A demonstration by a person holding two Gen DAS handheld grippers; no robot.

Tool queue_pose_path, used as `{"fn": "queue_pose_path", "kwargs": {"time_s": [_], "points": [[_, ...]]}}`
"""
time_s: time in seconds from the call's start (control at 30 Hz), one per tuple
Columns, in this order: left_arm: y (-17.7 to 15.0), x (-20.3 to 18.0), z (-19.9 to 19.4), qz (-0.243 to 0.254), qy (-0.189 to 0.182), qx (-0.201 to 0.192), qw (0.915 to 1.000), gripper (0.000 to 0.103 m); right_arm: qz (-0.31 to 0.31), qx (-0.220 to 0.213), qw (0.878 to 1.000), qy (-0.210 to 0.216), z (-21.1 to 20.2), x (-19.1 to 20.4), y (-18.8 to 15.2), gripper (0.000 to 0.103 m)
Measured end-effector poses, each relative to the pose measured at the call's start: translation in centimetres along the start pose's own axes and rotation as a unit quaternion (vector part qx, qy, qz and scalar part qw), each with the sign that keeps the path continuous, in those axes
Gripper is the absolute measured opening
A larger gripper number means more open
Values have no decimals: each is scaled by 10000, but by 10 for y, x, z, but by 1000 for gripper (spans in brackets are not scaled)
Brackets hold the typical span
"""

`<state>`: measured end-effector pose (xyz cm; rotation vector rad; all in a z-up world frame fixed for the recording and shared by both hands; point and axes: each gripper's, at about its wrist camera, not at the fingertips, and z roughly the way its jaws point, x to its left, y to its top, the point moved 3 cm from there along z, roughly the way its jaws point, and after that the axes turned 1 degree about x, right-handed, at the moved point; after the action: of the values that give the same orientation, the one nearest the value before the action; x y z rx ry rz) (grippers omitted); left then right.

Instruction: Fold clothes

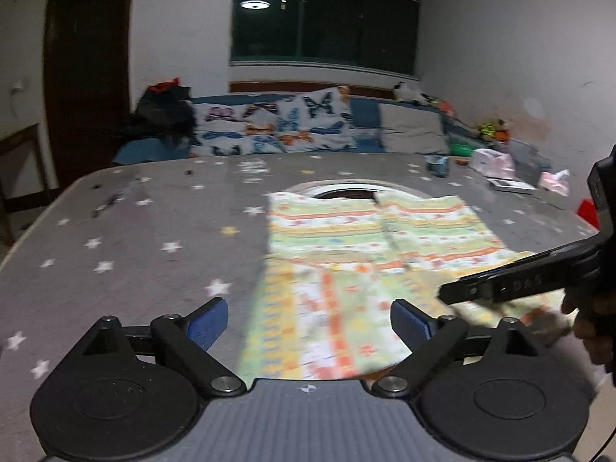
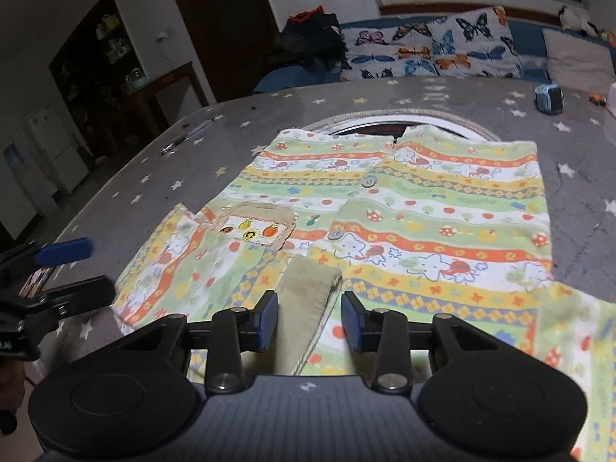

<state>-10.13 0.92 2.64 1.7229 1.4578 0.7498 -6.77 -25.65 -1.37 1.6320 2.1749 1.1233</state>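
Note:
A child's shirt (image 2: 423, 223) with green, yellow and orange stripes and cartoon prints lies flat on a grey star-patterned tablecloth (image 2: 161, 192). It has buttons down the front and a beige pocket (image 2: 250, 227). A beige cuff (image 2: 308, 300) lies between the jaws of my right gripper (image 2: 309, 319), which stands open just above it. My left gripper (image 1: 308, 323) is open and empty over the shirt's near left edge (image 1: 327, 308). The right gripper's black arm (image 1: 519, 281) shows at the right of the left wrist view. The left gripper (image 2: 57, 265) shows at the left edge of the right wrist view.
A round opening (image 2: 389, 127) in the table lies under the shirt's collar. A small blue object (image 2: 548, 98), tissue packs (image 1: 496, 161) and clutter sit at the far right. Pens (image 2: 181, 136) lie far left. A butterfly-print pillow (image 2: 435, 46) and sofa stand behind.

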Motion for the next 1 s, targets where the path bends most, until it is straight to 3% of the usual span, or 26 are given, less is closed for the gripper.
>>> {"fn": "queue_pose_path", "kwargs": {"time_s": [0.13, 0.27, 0.33, 0.7, 1.0], "points": [[-9, 13, -1, 3, 146, 106, 9998, 96, -25, -33, 9999, -102, 6, 3, 1, 29], [-18, 15, 3, 105, 160, 243, 9995, 97, -2, -85, 9998, -200, 6, 3, 1, 8], [-20, 14, 6, 175, 185, 295, 9992, 97, 25, -161, 9996, -234, 2, 3, 2, 3], [-25, 0, 21, 698, 309, 419, 9962, 97, -488, -928, 9927, -603, -58, 15, 34, 2], [-26, -4, 25, 906, 288, 485, 9943, 97, -497, -1071, 9861, -1169, -86, -2, 32, 2]]}}
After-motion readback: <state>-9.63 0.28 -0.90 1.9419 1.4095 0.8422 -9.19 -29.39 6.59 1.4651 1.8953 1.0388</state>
